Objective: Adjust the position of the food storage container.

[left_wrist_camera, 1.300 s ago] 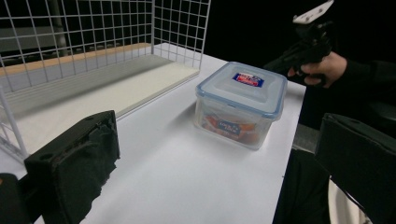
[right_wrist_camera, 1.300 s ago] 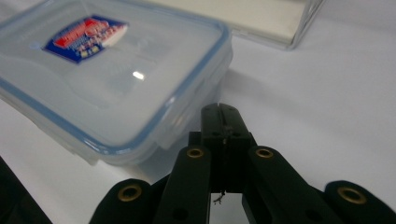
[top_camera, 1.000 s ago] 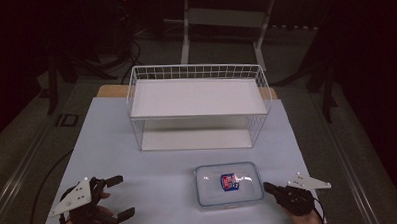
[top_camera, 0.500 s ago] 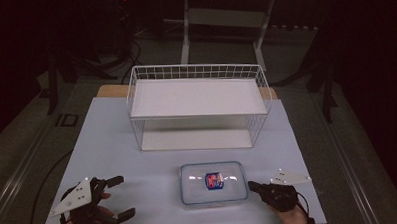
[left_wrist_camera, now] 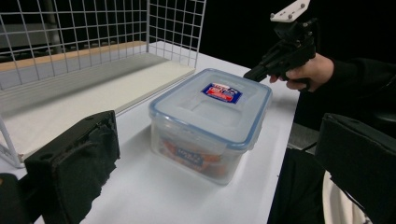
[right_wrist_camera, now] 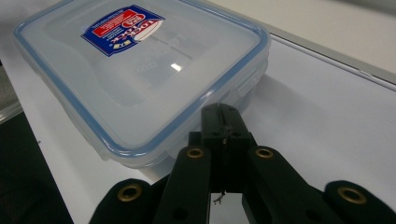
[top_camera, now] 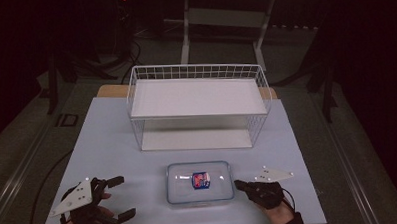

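Pressed together with nothing between them, the right gripper's (top_camera: 240, 185) black jaws meet the right side wall of the clear rectangular plastic box with a blue-rimmed lid and a red-and-blue label (top_camera: 200, 181). That box sits flat on the white table (top_camera: 112, 145), near the front edge and just before the white wire shelf rack (top_camera: 198, 106). Well to the box's left, the left gripper (top_camera: 120, 196) rests with its jaws spread wide and empty.

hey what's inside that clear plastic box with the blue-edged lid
Through the clear wall of the box, the left gripper view shows something orange-red low inside, behind a blue label. The frosted lid and that label cover the rest, so what it is cannot be told.
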Available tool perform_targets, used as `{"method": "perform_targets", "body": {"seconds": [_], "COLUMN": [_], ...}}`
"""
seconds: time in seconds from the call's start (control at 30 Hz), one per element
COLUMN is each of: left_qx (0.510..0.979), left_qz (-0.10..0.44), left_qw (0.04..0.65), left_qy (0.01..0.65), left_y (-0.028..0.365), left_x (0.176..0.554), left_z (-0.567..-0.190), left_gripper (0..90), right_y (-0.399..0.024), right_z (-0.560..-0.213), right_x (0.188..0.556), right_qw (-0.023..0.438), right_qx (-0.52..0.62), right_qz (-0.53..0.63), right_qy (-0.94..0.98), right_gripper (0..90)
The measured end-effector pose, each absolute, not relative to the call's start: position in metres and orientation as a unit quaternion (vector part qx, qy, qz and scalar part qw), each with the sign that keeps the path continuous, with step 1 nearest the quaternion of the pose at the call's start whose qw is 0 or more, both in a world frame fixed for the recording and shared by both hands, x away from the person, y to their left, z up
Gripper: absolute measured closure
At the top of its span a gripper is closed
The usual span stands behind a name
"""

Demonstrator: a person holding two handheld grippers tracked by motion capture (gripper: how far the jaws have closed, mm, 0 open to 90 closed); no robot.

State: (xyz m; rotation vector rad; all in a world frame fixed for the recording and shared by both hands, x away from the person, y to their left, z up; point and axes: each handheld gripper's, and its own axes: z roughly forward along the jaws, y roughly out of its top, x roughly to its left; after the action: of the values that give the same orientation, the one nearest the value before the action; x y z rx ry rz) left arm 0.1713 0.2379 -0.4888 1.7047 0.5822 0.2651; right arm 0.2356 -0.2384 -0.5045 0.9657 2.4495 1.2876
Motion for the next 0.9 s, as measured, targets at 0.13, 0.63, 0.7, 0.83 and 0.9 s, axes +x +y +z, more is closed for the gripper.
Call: {"method": "perform_targets", "body": {"seconds": [0.13, 0.63, 0.7, 0.83, 0.9], "left_qx": [0.740, 0.734, 0.731, 0.726, 0.725], "left_qz": [0.116, 0.104, 0.099, 0.087, 0.081], "left_qw": [0.613, 0.619, 0.624, 0.623, 0.619], "left_qy": [0.252, 0.258, 0.259, 0.276, 0.290], "left_y": [0.238, 0.232, 0.230, 0.221, 0.218], "left_x": [0.172, 0.172, 0.173, 0.176, 0.178], "left_z": [-0.489, -0.488, -0.487, -0.483, -0.481], "left_gripper": [0.0, 0.0, 0.0, 0.0, 0.0], "right_y": [-0.231, -0.237, -0.236, -0.230, -0.228], "right_z": [-0.505, -0.488, -0.486, -0.478, -0.476], "right_x": [0.237, 0.231, 0.230, 0.227, 0.226], "right_qw": [0.103, 0.127, 0.128, 0.130, 0.128], "right_qx": [0.322, 0.311, 0.310, 0.298, 0.296], "right_qz": [0.437, 0.481, 0.484, 0.503, 0.507], "right_qy": [0.834, 0.810, 0.809, 0.801, 0.799], "right_gripper": [90.0, 82.0, 80.9, 62.4, 51.2]}}
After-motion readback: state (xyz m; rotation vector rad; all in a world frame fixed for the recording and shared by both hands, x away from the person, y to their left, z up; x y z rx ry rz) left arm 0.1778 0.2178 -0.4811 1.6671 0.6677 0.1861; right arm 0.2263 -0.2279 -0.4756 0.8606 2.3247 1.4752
